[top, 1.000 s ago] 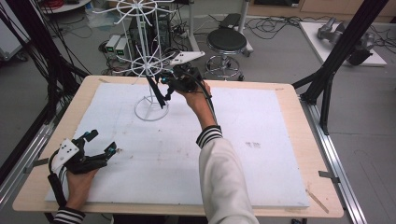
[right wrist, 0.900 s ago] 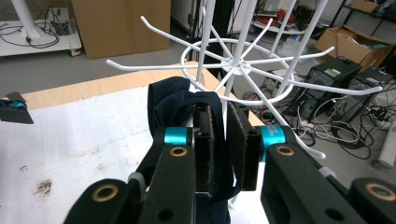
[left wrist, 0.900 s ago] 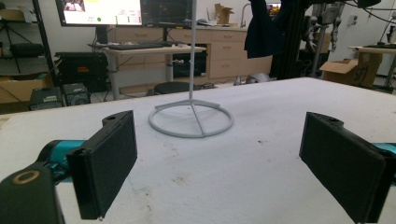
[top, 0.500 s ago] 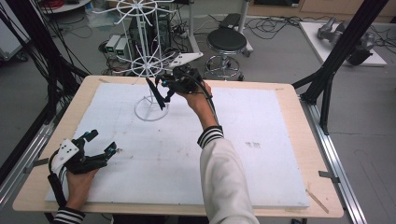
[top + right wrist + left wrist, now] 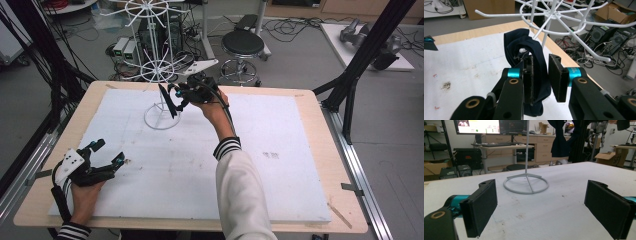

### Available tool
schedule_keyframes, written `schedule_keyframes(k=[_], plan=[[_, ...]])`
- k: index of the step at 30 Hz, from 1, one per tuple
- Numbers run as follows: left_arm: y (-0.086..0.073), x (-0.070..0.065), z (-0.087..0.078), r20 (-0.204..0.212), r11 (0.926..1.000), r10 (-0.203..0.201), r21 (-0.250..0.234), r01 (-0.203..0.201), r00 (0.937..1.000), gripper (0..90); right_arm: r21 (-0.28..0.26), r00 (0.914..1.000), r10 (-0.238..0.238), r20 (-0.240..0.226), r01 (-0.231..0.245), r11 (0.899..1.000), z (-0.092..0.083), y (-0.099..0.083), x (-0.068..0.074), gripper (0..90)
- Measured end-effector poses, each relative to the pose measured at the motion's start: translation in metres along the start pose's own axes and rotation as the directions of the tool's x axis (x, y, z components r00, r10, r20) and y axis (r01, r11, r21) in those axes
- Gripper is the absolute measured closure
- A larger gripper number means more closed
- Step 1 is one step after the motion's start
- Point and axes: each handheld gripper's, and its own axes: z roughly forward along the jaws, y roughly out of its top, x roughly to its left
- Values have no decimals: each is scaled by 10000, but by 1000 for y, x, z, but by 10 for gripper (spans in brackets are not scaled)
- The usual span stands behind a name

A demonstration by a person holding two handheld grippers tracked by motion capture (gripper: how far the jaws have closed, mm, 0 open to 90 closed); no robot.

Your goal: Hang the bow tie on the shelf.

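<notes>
White foam board [image 5: 280, 190] covers your table, with lab clutter and cables on the floor behind it. Nearest you, at about 8 o'clock on the board, your left gripper [image 5: 107, 159] rests low with its jaws spread wide and nothing between them; it's well apart from the action. Farther out, around 11 o'clock, your right gripper [image 5: 541, 75] has its jaws narrowed around a dark navy cloth [image 5: 534, 53], though I can't tell if the far pad is really pinching. The cloth hangs long-axis down, a fold bunched over a white hook tip [image 5: 522, 50]. The hook arm runs up and away toward the wire rack [image 5: 159, 70] hub at 12 o'clock, so my guess is the right hand does it: slide along that arm.
</notes>
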Motion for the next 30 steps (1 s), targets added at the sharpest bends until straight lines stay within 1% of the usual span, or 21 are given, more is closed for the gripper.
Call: schedule_keyframes(k=[1, 2, 3, 4, 5, 7, 8, 10, 11, 13, 15, 19, 21, 22, 24, 25, 26, 27, 28, 29, 30], plan=[[0, 0, 0, 2, 10000, 0, 1, 0, 10000, 116, 54, 10000, 36, -3, -36, 10000, 0, 0, 0, 725], [0, 0, 0, 0, 10000, 0, -3, 0, 10000, 115, 44, 10000, -29, -7, 29, 10000, 1, -1, -1, 712], [0, 0, 0, -11, 10000, -16, -5, 16, 10000, 116, 145, 10000, 62, -70, -61, 9999, 1, -1, 0, 701], [0, 0, 0, -14, 10000, -18, -3, 18, 10000, 116, 186, 9999, 13, -122, -11, 9998, 2, -2, 0, 687], [0, 0, 0, -20, 10000, -29, -4, 29, 10000, 116, 289, 9999, 53, -157, -49, 9996, 3, -3, 1, 658], [0, 0, 0, -26, 10000, -31, 1, 31, 10000, 116, 449, 9994, 234, -251, -222, 9987, 4, -4, 2, 560], [0, 0, 0, -31, 10000, -22, -4, 22, 10000, 116, 496, 9996, 203, -196, -193, 9986, 5, -4, 3, 523], [0, 0, 1, -50, 9999, -107, -25, 107, 9999, 115, 413, 9997, 184, -151, -178, 9990, 5, -3, 3, 423], [0, 0, 1, -56, 9999, -123, -15, 123, 9999, 116, 346, 9993, 306, -222, -299, 9990, 3, -3, 3, 351], [0, 0, 1, -62, 9999, -129, 27, 129, 9999, 115, 305, 9982, 535, -261, -527, 9981, 1, -3, 3, 276], [0, 0, 1, -78, 9999, -125, 73, 125, 9999, 116, 397, 9983, 580, -94, -576, 9975, -3, -3, 3, 215], [0, 0, 2, -77, 9999, -147, 49, 147, 9999, 116, 234, 9973, 732, -100, -729, 9971, -16, -5, 2, 184], [0, 0, 1, -61, 9999, -143, 41, 143, 9999, 115, -111, 9970, 775, 2, -775, 9969, -26, -9, 2, 184], [0, 0, 1, -69, 9999, -146, 21, 146, 9999, 116, -298, 9963, 854, 6, -853, 9959, -32, -13, 2, 183], [0, 0, 1, -47, 9999, -128, 38, 128, 9999, 115, -225, 9946, 1040, 40, -1039, 9943, -44, -21, 1, 160], [0, 0, 1, -44, 10000, -69, 71, 69, 10000, 115, -256, 9942, 1063, 144, -1059, 9940, -51, -25, 1, 161], [0, 0, 1, -30, 10000, -41, 38, 41, 10000, 116, -464, 9935, 1112, 233, -1100, 9928, -59, -31, 2, 161], [0, -1, 0, -47, 10000, 1, 2, -1, 10000, 116, -491, 9922, 1222, 239, -1209, 9914, -66, -36, 2, 160], [0, -1, 0, -48, 10000, 32, 15, -32, 10000, 116, -547, 9919, 1236, 297, -1219, 9910, -74, -41, 3, 160], [0, -1, 1, -62, 10000, 16, -1, -16, 10000, 116, -700, 9918, 1196, 455, -1162, 9908, -82, -47, 4, 162], [0, -1, 1, -65, 10000, 12, 4, -12, 10000, 116, -771, 9903, 1273, 557, -1228, 9894, -89, -53, 5, 162]])
